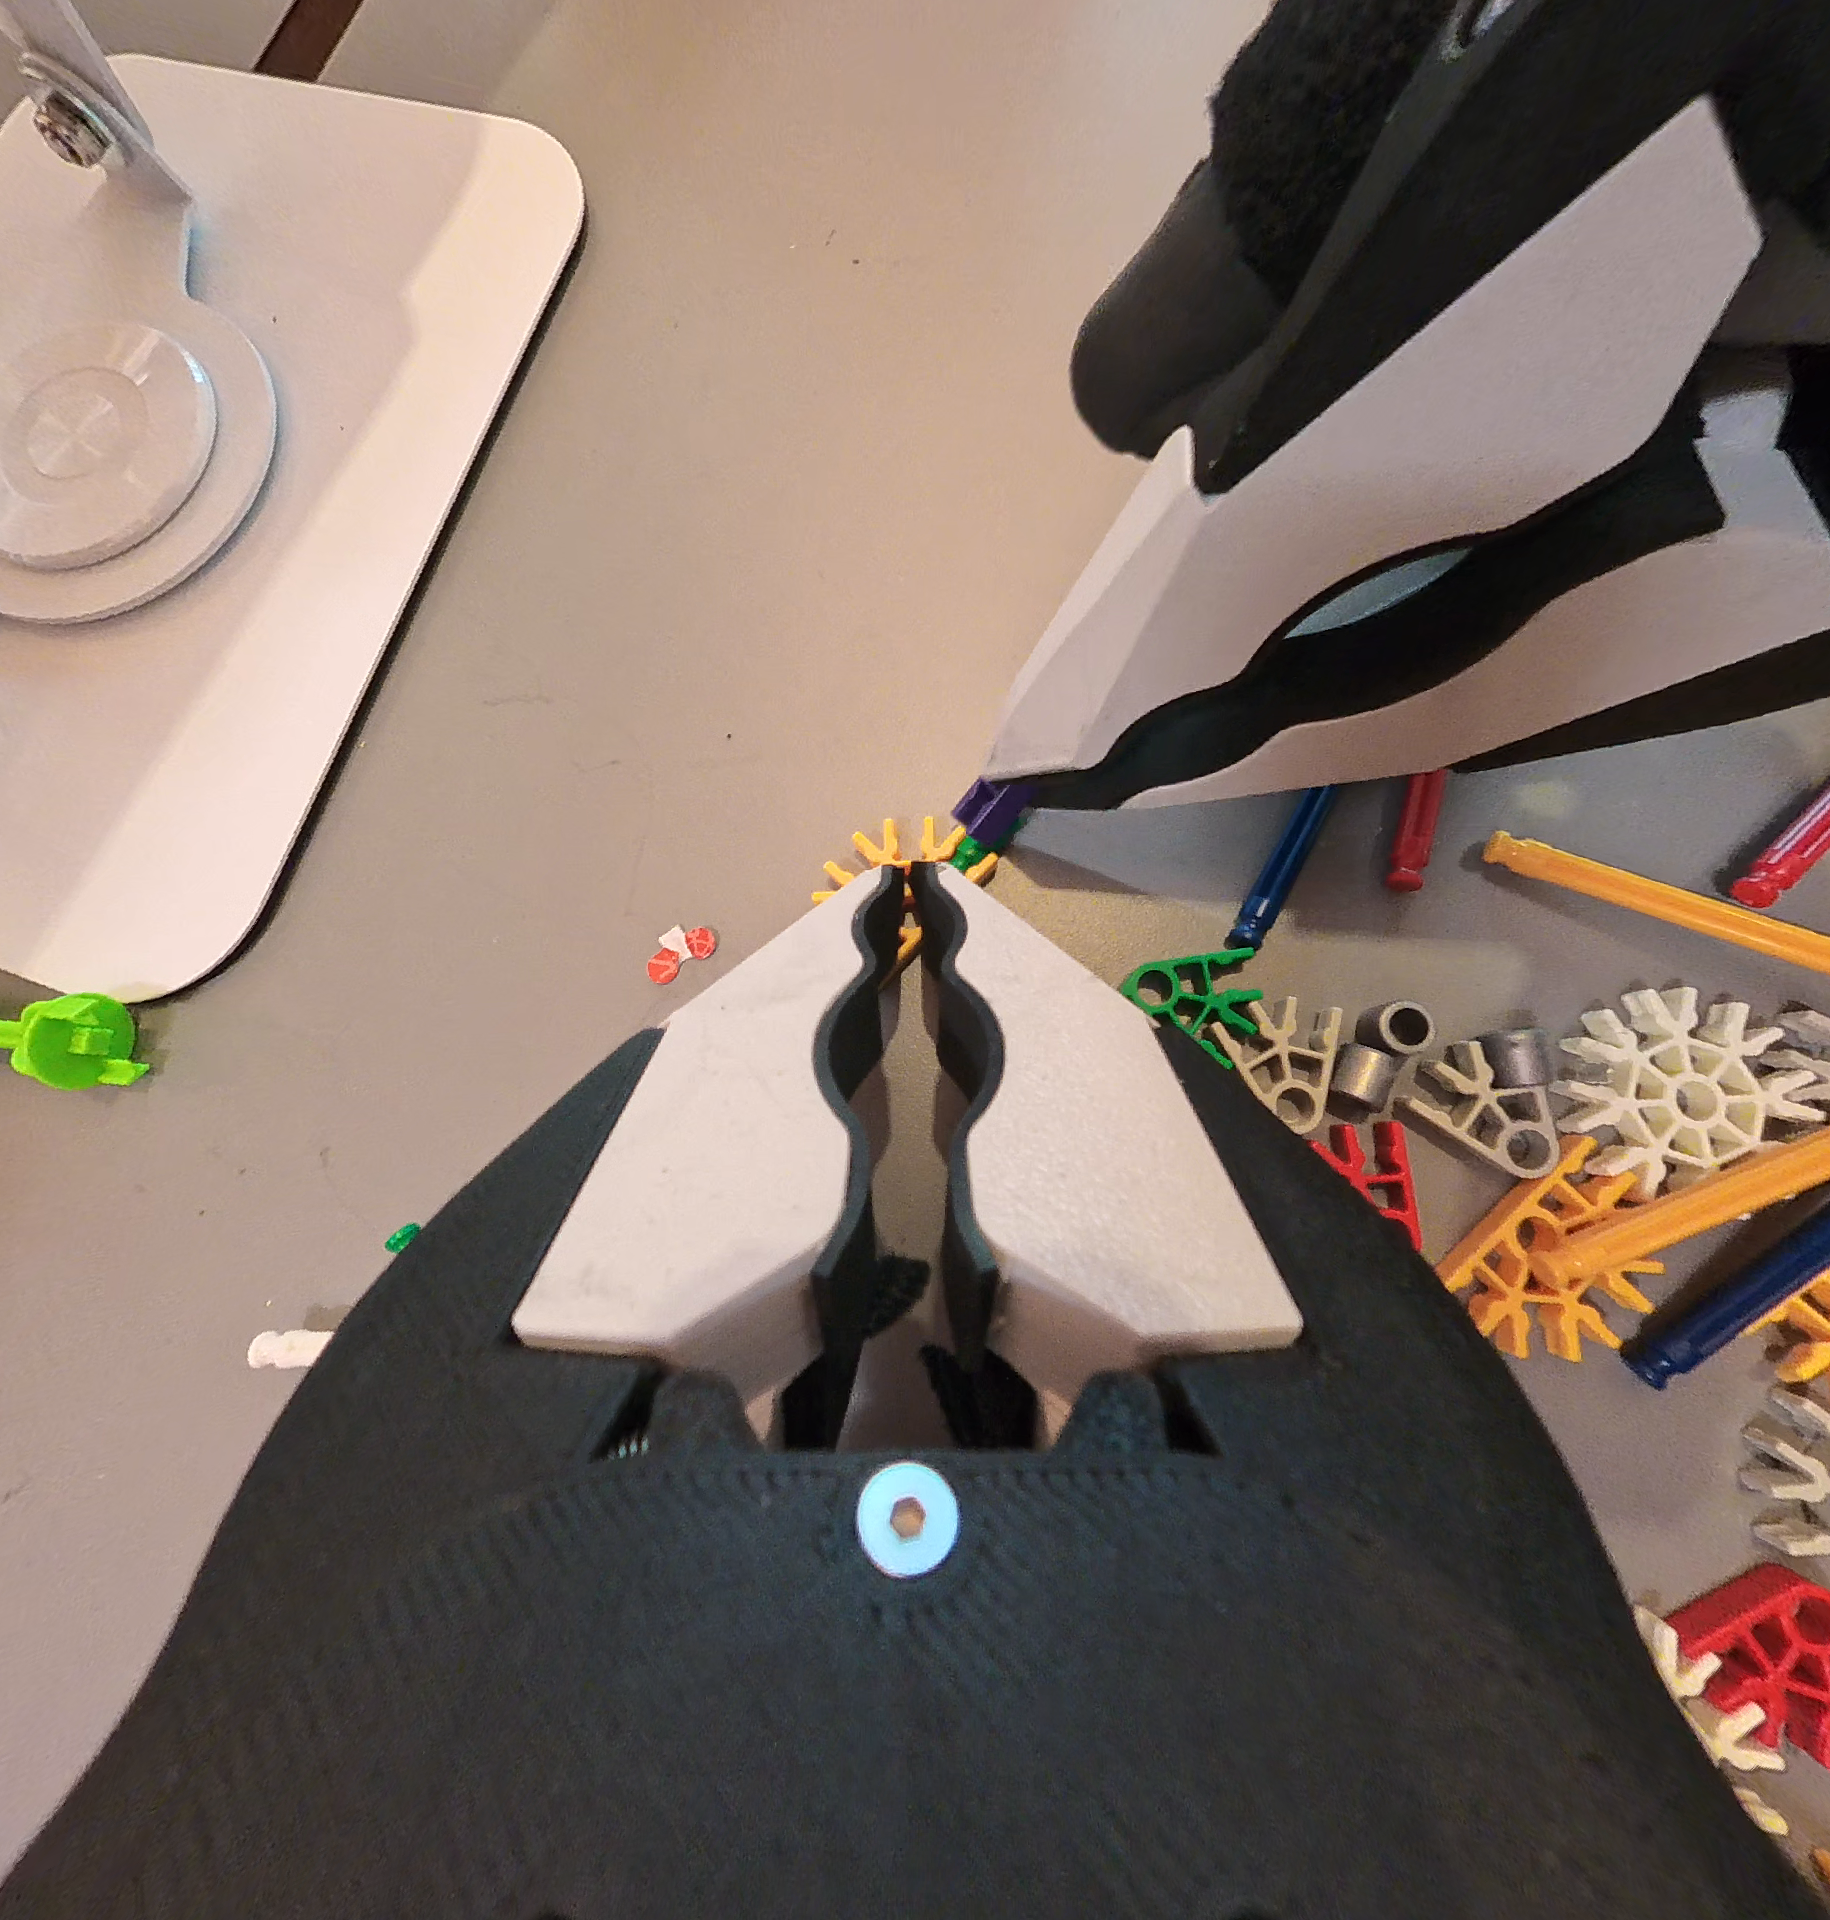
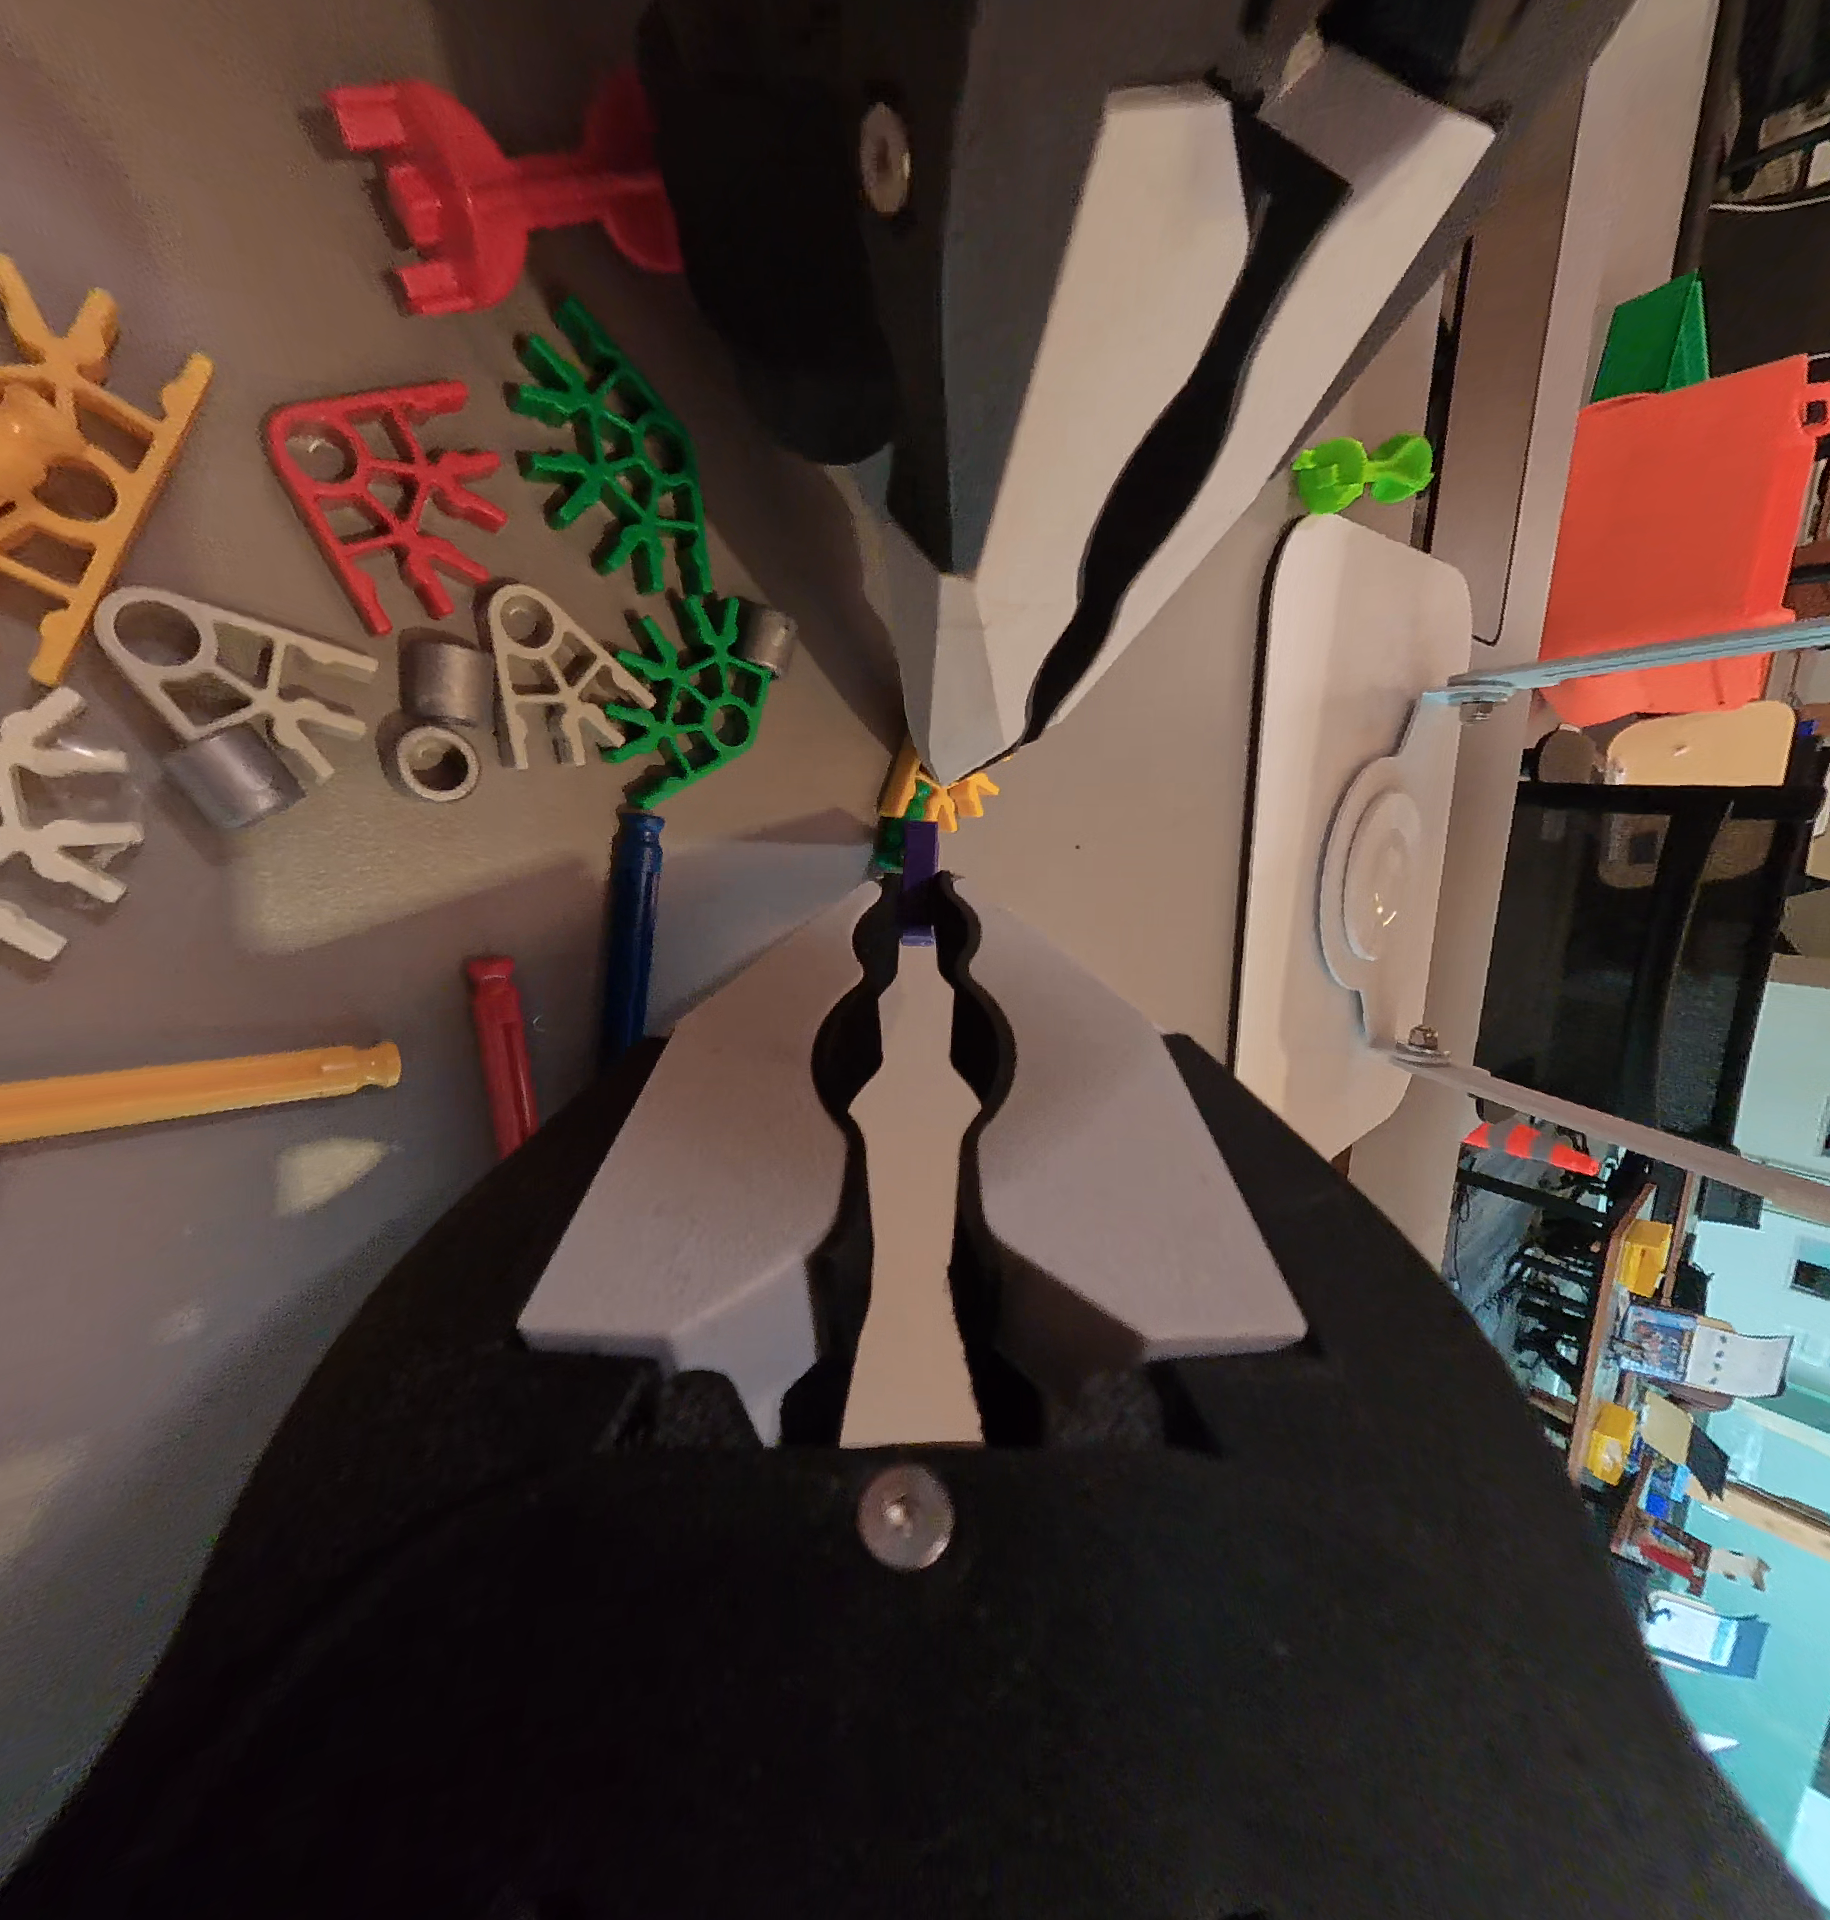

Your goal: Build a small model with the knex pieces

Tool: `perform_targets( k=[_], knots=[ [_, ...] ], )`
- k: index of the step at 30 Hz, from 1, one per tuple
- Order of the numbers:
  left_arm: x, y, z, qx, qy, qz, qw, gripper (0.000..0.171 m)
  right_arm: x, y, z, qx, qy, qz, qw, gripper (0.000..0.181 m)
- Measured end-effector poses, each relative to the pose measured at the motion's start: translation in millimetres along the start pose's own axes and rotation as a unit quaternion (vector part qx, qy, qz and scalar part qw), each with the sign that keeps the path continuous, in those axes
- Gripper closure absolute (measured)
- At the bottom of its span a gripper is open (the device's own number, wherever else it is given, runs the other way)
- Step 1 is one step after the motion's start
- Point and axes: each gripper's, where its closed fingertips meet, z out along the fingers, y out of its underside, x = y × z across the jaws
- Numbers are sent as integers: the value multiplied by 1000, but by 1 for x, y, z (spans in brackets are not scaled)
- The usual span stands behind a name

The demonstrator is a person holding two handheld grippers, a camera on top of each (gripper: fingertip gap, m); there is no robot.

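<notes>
Yellow connector point(image 1: 895, 854) half-hidden between fingertips point(image 1: 869, 899)

Grey table point(image 1: 745, 436). On it: white stand base point(image 1: 267, 540) at left, lime clip point(image 1: 69, 1039) beside it, loose connectors point(image 1: 1680, 1091) and rods point(image 1: 1669, 904) scattered at right.

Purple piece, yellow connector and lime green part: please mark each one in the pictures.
purple piece point(image 2: 919, 902), right wrist view, on its flat side.
yellow connector point(image 1: 883, 844), left wrist view, on its prongs.
lime green part point(image 1: 71, 1039), left wrist view, on its round head.
</notes>
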Motion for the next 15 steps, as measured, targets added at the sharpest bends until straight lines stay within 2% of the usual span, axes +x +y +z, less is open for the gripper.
perform_targets(
  k=[7, 15],
  knots=[
    [0, 0, 0, 5, 1, -3, 1000, 170, -3, -1, 0, 4, 4, -31, 999, 176],
    [-1, 0, 0, 5, 0, -4, 1000, 170, -11, -4, -1, 11, -30, -1, 999, 181]
  ],
)
